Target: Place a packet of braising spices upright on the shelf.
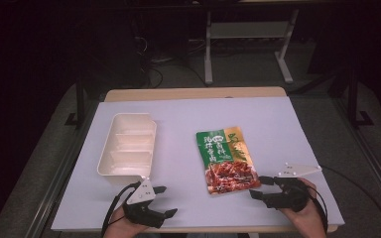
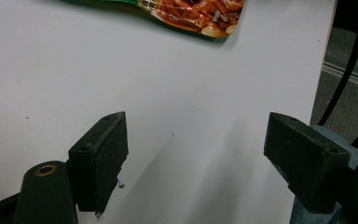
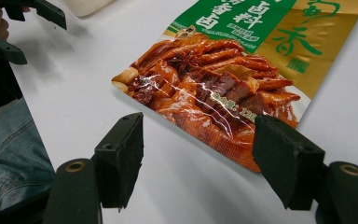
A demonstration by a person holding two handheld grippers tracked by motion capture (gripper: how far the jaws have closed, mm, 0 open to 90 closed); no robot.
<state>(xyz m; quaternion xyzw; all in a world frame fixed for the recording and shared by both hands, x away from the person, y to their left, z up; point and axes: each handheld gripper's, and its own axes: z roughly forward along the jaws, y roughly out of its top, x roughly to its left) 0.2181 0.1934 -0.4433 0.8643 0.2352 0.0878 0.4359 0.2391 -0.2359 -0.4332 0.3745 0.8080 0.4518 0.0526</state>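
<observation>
The seasoning packet is judged light, floppy and slippery; its near edge should be pinched. The right gripper and the left gripper are held wide open and empty.

Dim room, table evenly lit; glare on pouch; soft shadows.

Both tongs low, jaws agape

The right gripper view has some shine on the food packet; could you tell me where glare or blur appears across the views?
Right gripper view: white glare streaks on the food packet, jaws softly blurred. Left gripper view: jaw shadows on the white mat. High view: dim, dark surroundings.
</observation>
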